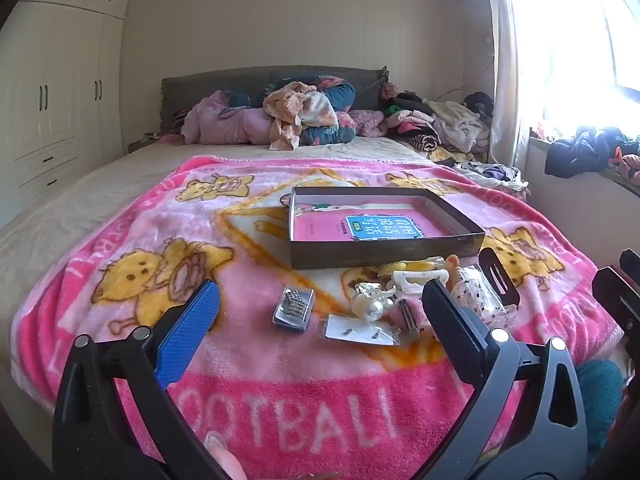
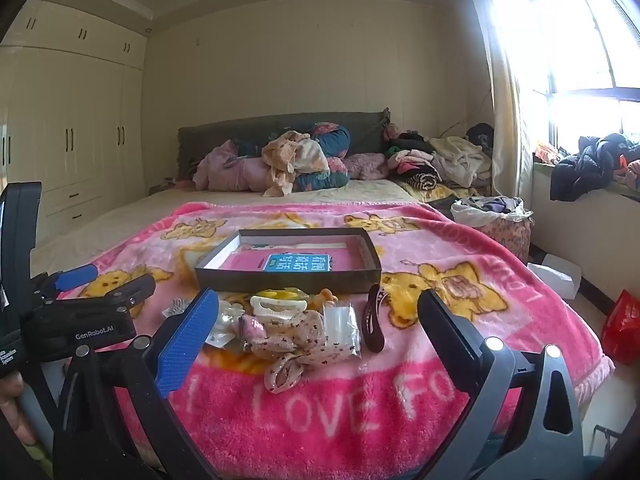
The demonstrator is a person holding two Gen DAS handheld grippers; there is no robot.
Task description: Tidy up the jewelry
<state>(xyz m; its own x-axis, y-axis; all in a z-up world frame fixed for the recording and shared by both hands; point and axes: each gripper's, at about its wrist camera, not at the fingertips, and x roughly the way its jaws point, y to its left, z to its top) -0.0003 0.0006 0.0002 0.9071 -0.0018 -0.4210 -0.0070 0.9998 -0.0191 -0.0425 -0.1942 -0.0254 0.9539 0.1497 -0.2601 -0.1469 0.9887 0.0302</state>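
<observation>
A shallow dark box [image 1: 384, 254] [image 2: 288, 280] with a pink book inside lies on the pink blanket. In front of it lies a heap of jewelry and hair pieces: a small bag of beads [image 1: 294, 306], a card of earrings [image 1: 362, 330], a pearl piece [image 1: 370, 304], a white clip [image 2: 278, 304], a spotted scrunchie [image 2: 298, 338], a dark hair clip [image 2: 373, 322]. My left gripper [image 1: 320, 300] is open and empty, above the beads and earrings. My right gripper [image 2: 318, 312] is open and empty, just short of the scrunchie heap.
The pink bear blanket [image 1: 280, 400] covers the near end of a bed. Piled clothes and pillows [image 1: 304, 116] lie at the headboard. White wardrobes [image 1: 52, 92] stand left. A window ledge with clothes [image 2: 592, 164], a laundry basket [image 2: 496, 216] and a red bag [image 2: 622, 328] are right.
</observation>
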